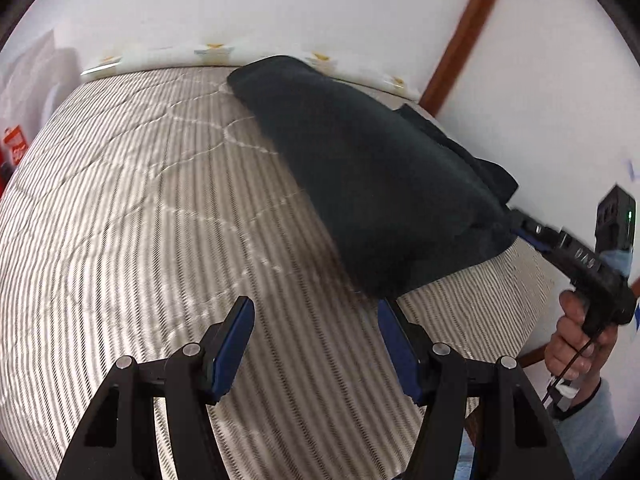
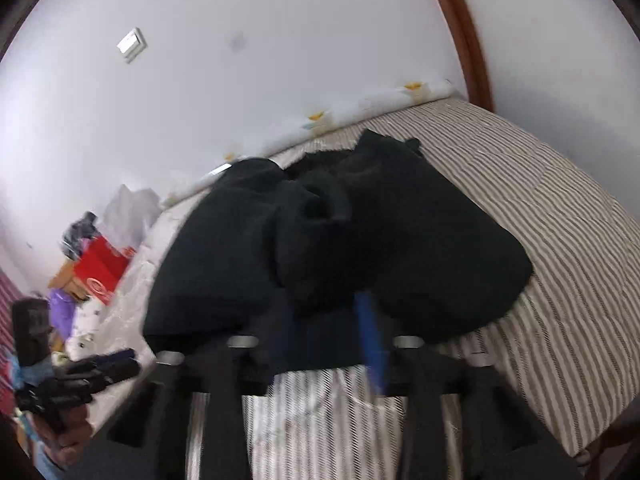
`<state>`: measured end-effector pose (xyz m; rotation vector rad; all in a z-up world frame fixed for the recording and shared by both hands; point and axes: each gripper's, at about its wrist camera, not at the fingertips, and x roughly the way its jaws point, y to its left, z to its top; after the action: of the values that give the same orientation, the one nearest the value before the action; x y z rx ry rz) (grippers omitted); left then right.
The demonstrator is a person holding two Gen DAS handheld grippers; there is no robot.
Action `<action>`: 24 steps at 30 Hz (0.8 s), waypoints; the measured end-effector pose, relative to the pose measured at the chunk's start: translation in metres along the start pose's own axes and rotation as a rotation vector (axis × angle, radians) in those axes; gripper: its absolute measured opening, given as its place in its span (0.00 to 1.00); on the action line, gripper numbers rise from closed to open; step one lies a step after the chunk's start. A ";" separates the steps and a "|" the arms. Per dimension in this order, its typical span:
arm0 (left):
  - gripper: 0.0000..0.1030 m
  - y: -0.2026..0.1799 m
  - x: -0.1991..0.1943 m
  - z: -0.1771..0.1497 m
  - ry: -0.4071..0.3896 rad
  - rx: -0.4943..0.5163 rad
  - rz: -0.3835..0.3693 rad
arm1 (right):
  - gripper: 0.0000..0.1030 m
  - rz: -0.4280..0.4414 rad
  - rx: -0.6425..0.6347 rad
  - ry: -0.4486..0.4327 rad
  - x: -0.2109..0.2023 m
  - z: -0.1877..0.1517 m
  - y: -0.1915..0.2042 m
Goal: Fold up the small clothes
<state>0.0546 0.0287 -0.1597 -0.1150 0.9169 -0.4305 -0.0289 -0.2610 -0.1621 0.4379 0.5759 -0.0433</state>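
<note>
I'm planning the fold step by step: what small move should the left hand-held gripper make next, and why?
Probably ease the left hand-held gripper forward onto the near edge of the dark garment: its jaws stand open and empty over the striped bed, while the right hand-held gripper is at another corner.

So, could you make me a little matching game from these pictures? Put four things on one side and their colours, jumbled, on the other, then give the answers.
Things:
1. garment
2. bed cover
3. box beside the bed
4. wooden strip on the wall

Colours:
A. red
B. brown
C. black
D. grey and white stripes

Pairs: 1-C, 2-D, 3-A, 4-B
</note>
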 end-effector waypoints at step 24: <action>0.63 -0.050 0.047 0.012 0.017 0.107 -0.011 | 0.13 -0.103 0.036 -0.240 0.004 0.046 -0.057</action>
<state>0.0732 -0.0375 -0.1741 -0.0183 0.9087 -0.4909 -0.0106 -0.3314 -0.1524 0.4306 0.3611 -0.2028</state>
